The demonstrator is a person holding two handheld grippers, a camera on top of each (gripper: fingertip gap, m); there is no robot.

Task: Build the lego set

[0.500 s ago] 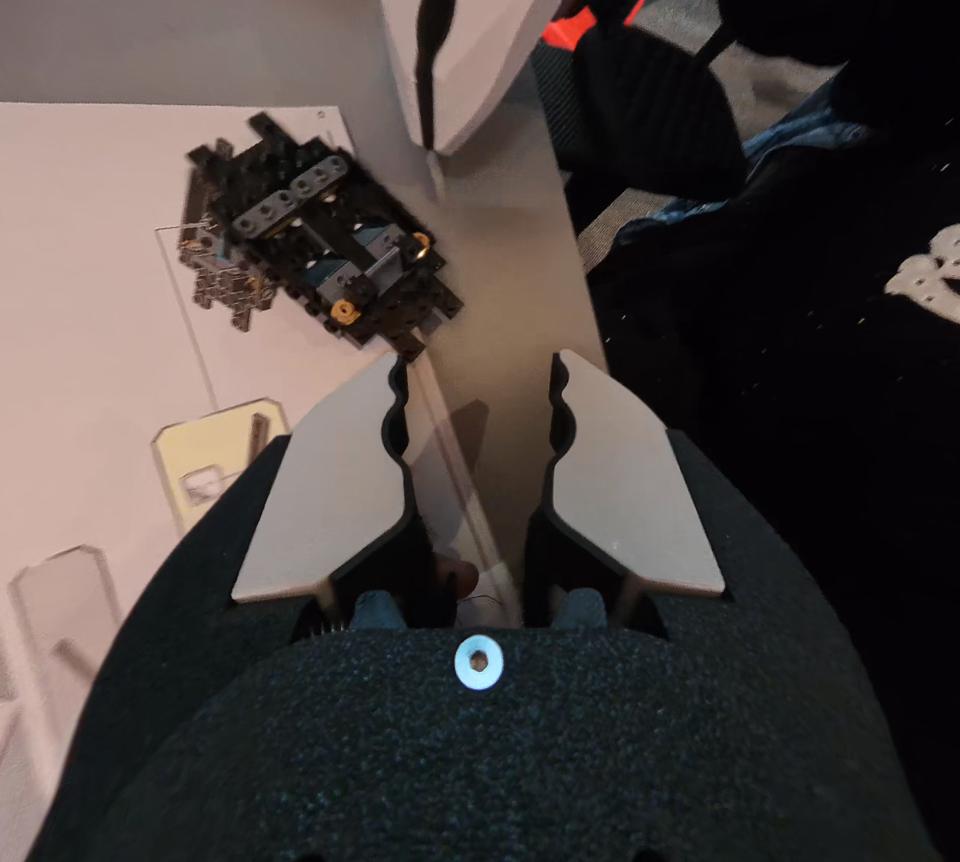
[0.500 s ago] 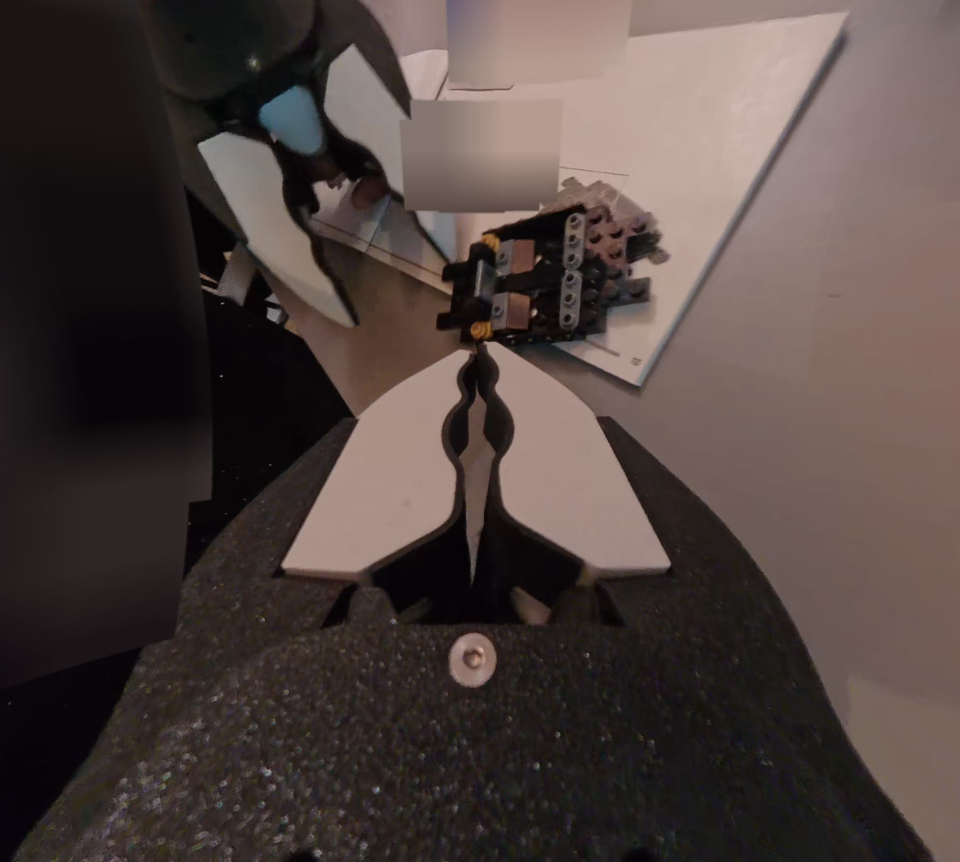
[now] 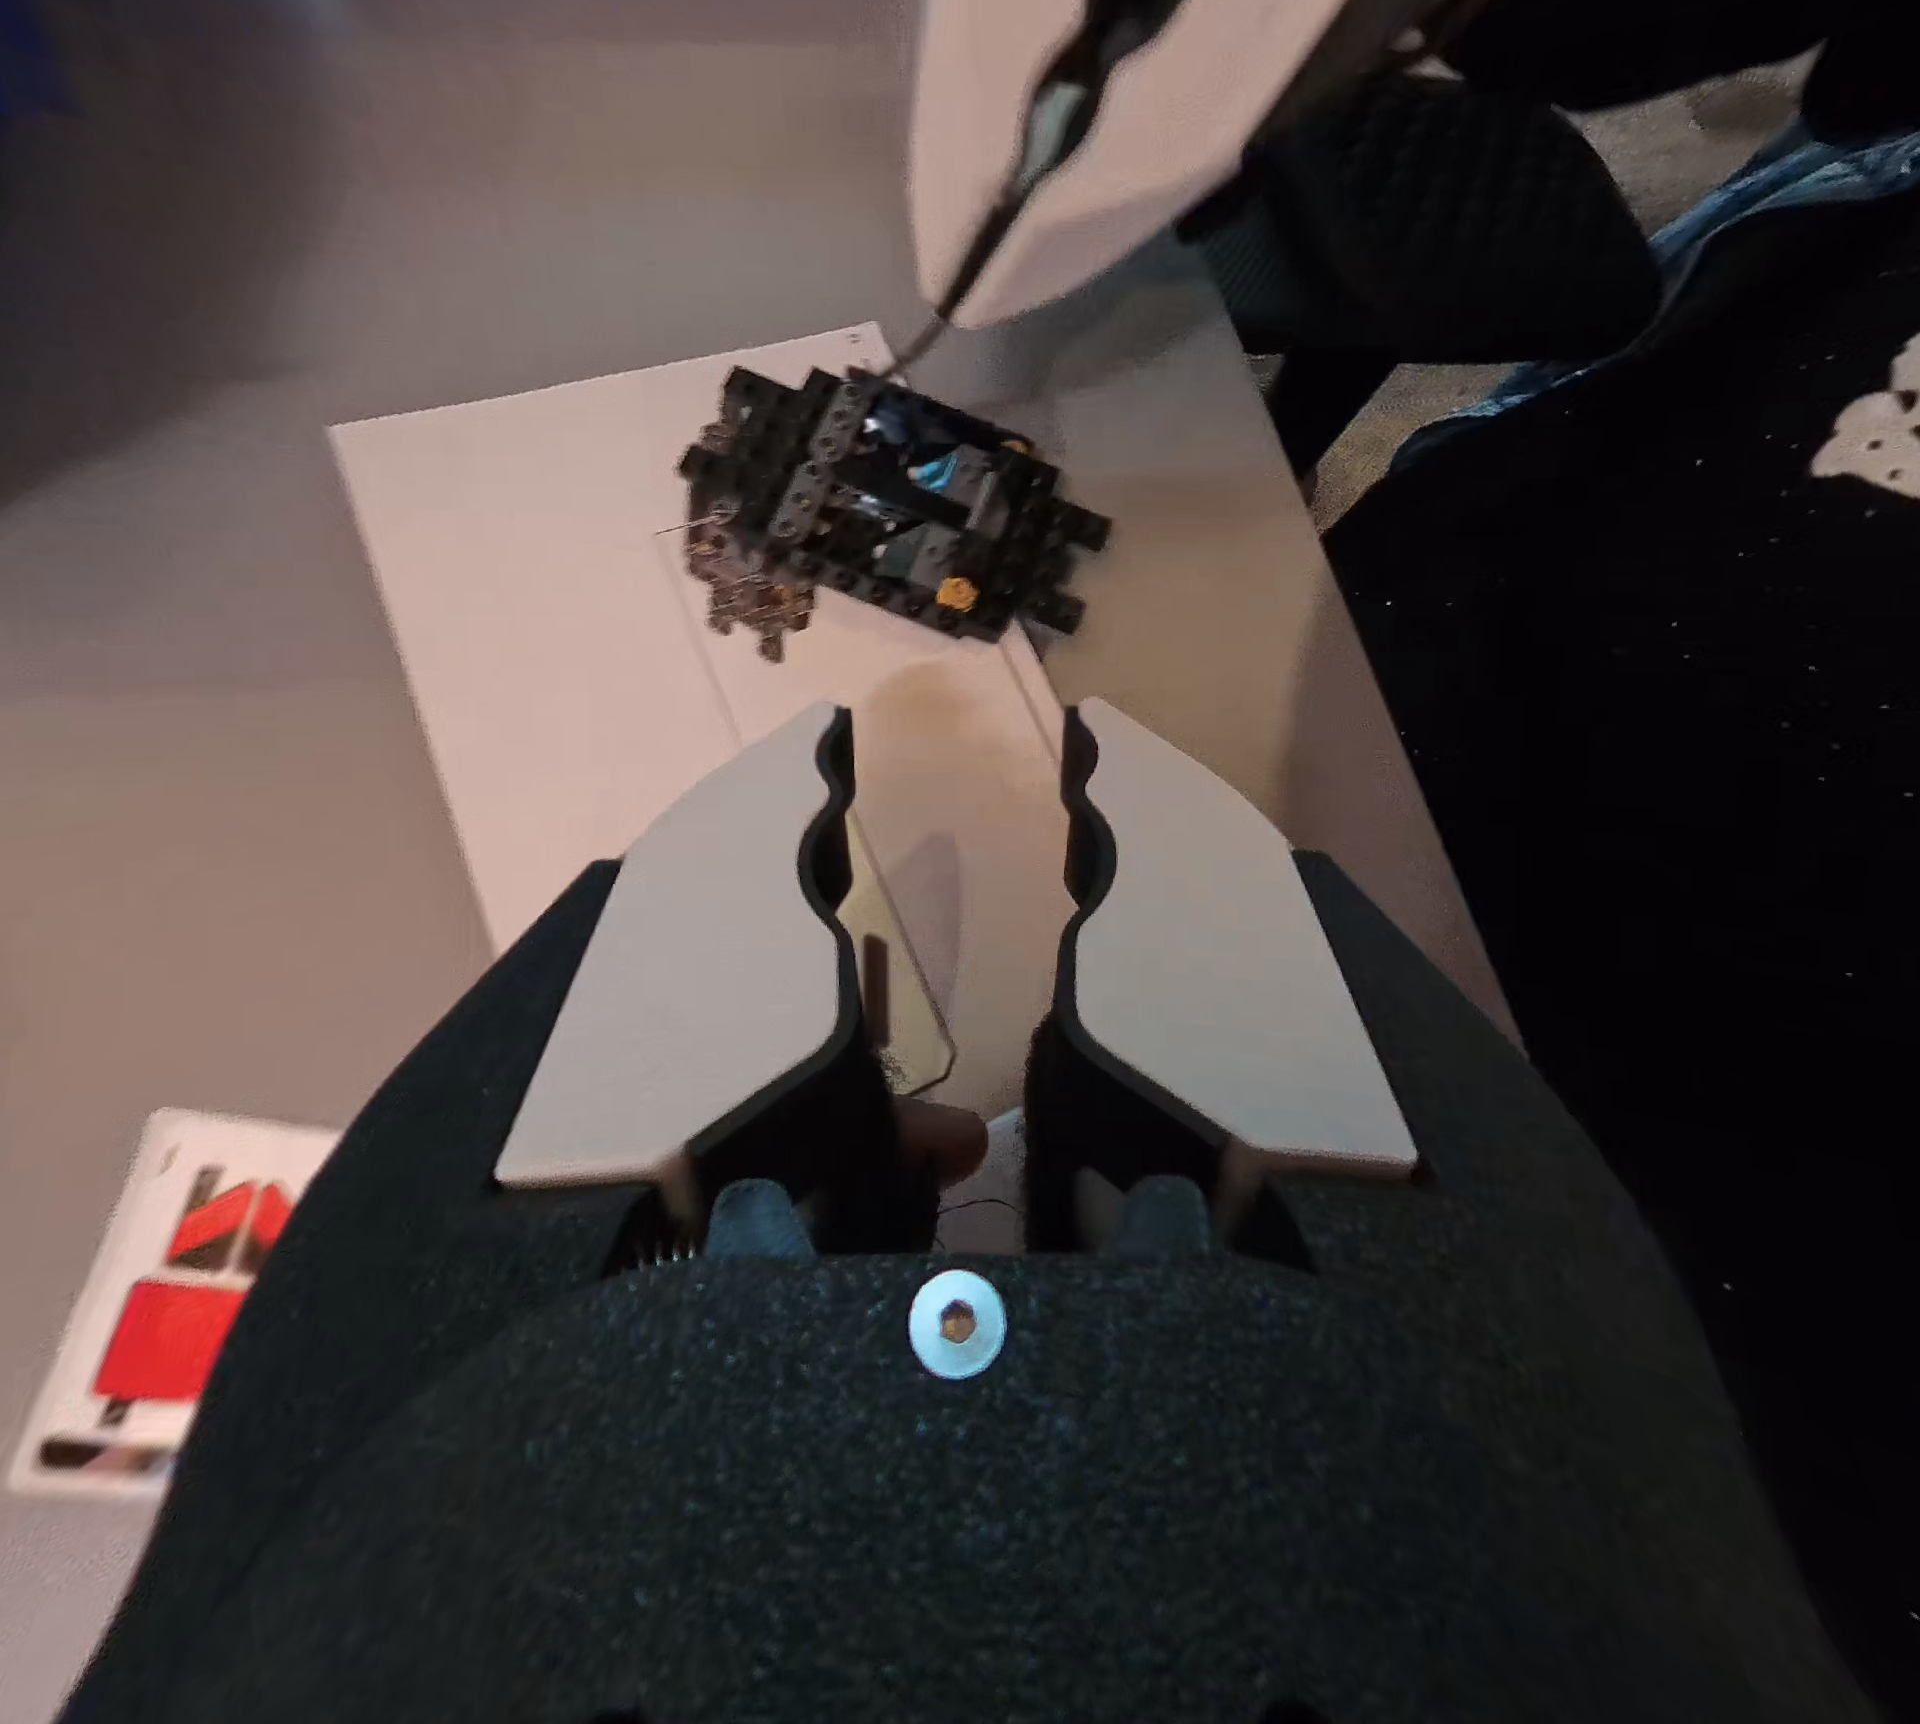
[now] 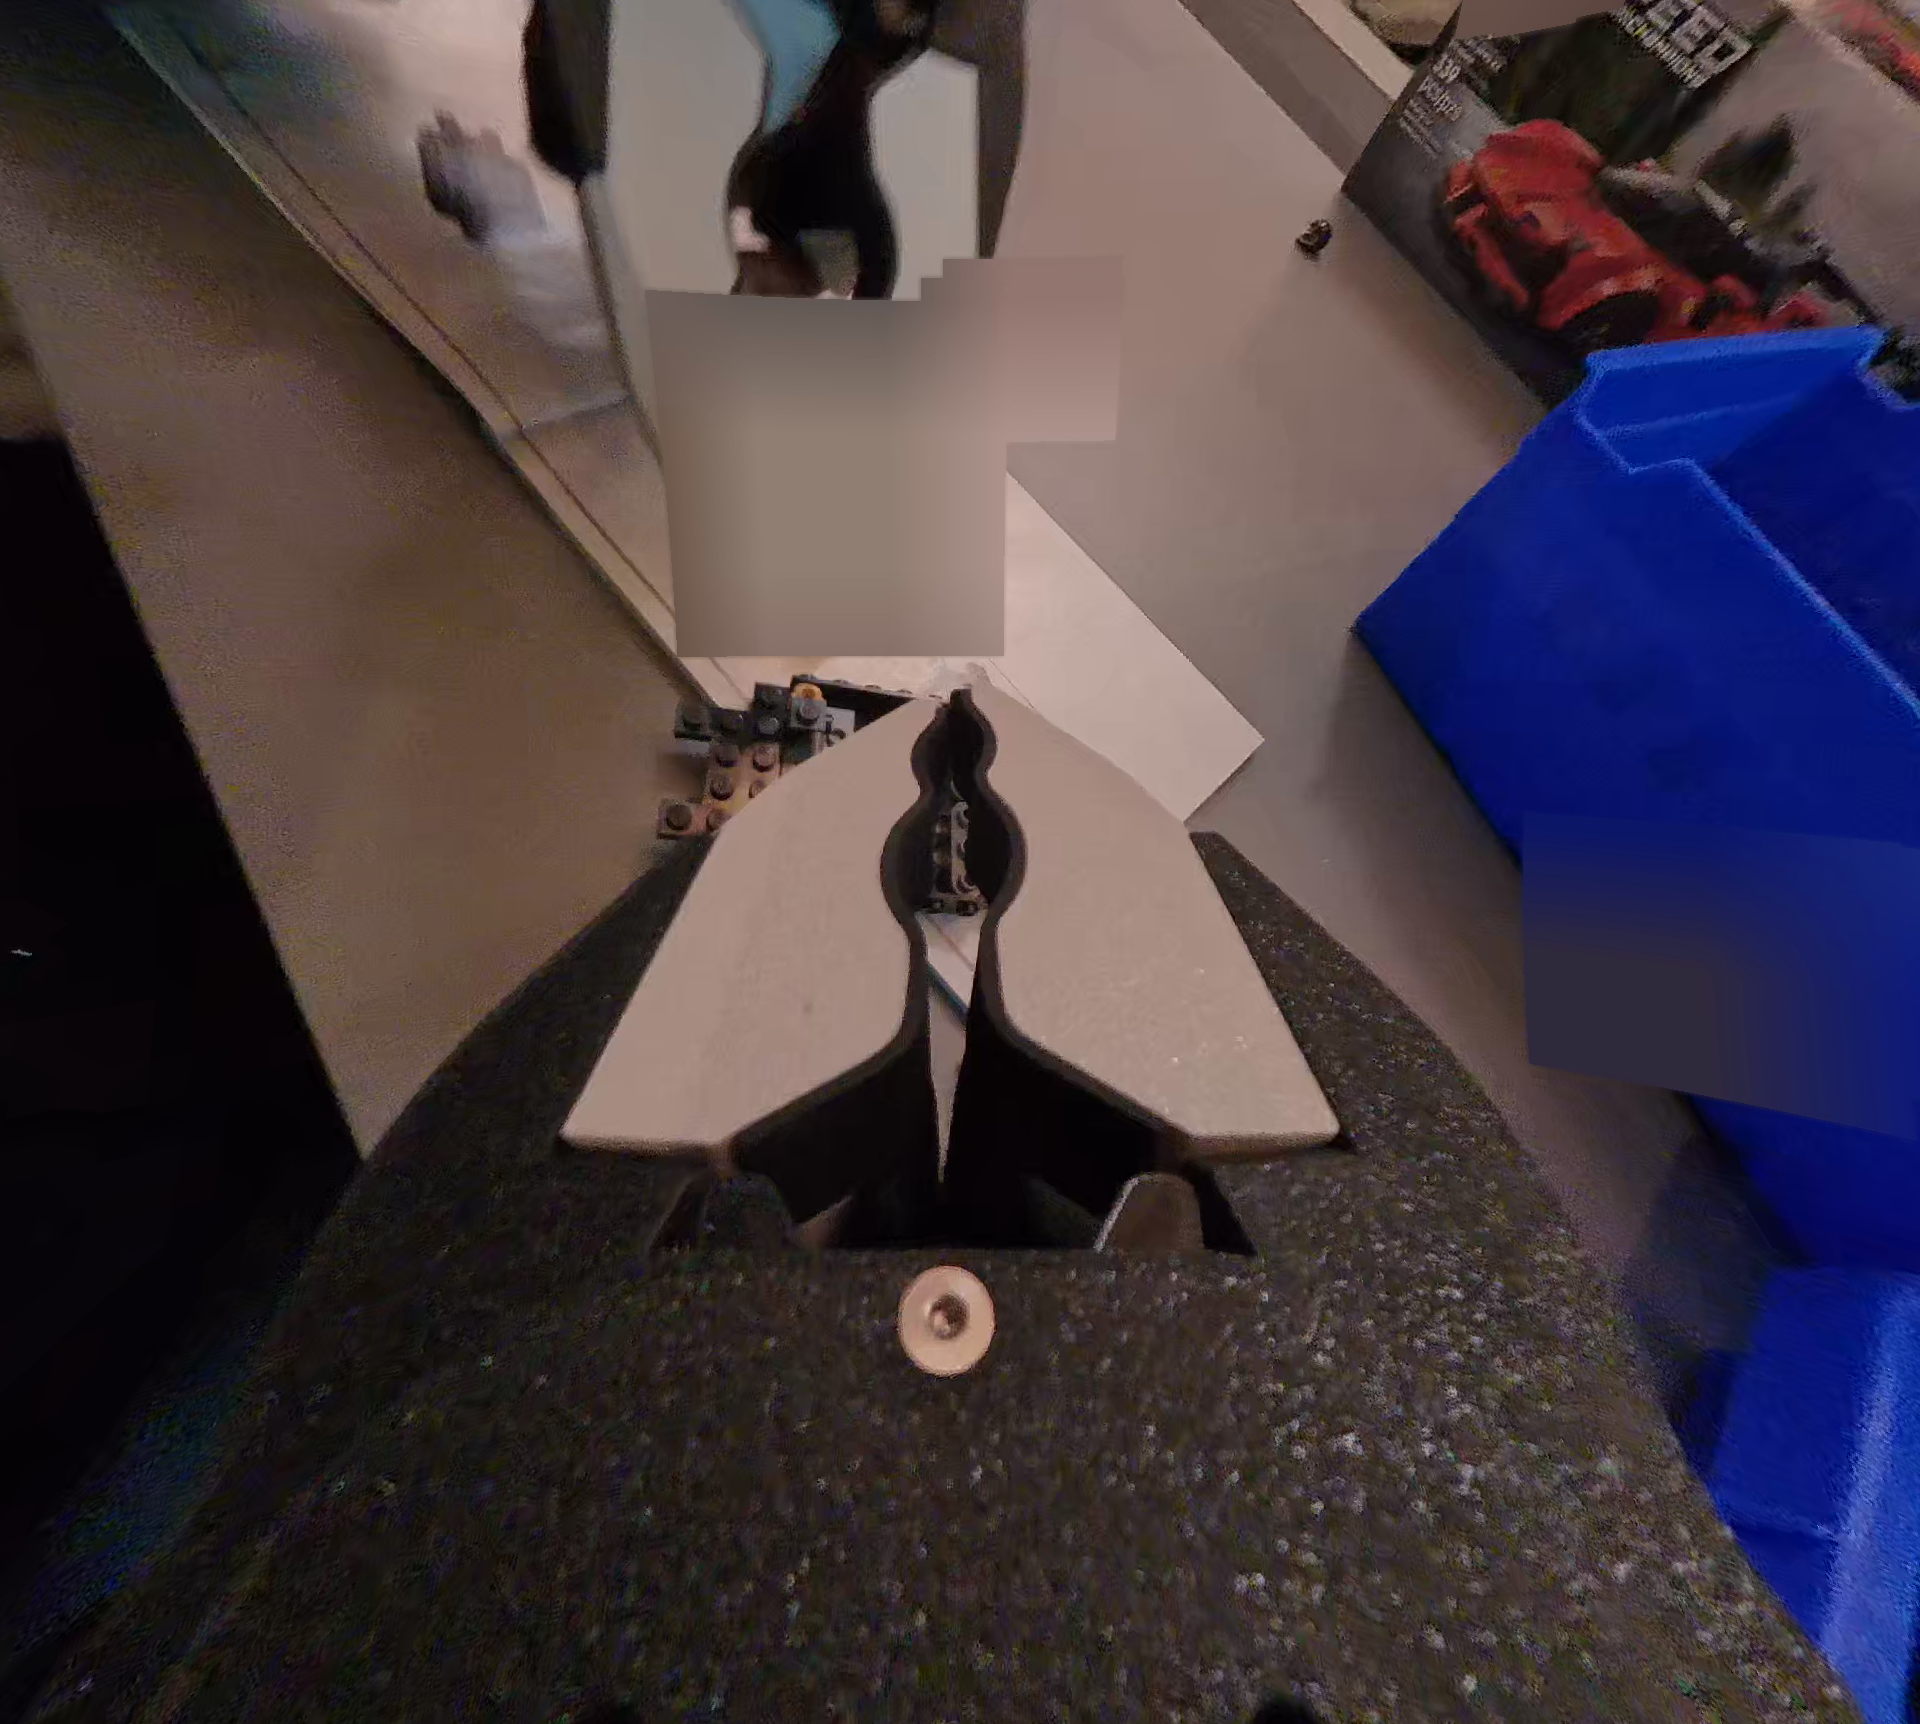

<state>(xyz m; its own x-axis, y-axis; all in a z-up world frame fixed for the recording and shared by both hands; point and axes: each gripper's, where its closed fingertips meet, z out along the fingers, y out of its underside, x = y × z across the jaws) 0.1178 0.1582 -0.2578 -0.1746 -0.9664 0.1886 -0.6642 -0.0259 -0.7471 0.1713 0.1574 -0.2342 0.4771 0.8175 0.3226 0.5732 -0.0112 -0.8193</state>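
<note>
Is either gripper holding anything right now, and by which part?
Left gripper is open, empty. Right gripper is shut above the lego build; no held piece is visible.

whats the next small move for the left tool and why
Probably ease the left tool forward to steady the black lego build: it is open and short of the build, while the shut right tool touches the build's far edge on the white sheet.

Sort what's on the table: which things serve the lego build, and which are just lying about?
In use: lego model; instruction sheet; left tool, open; right tool, shut.

Lying about: blue bin; set box; sticker sheet; small dark piece.
</note>
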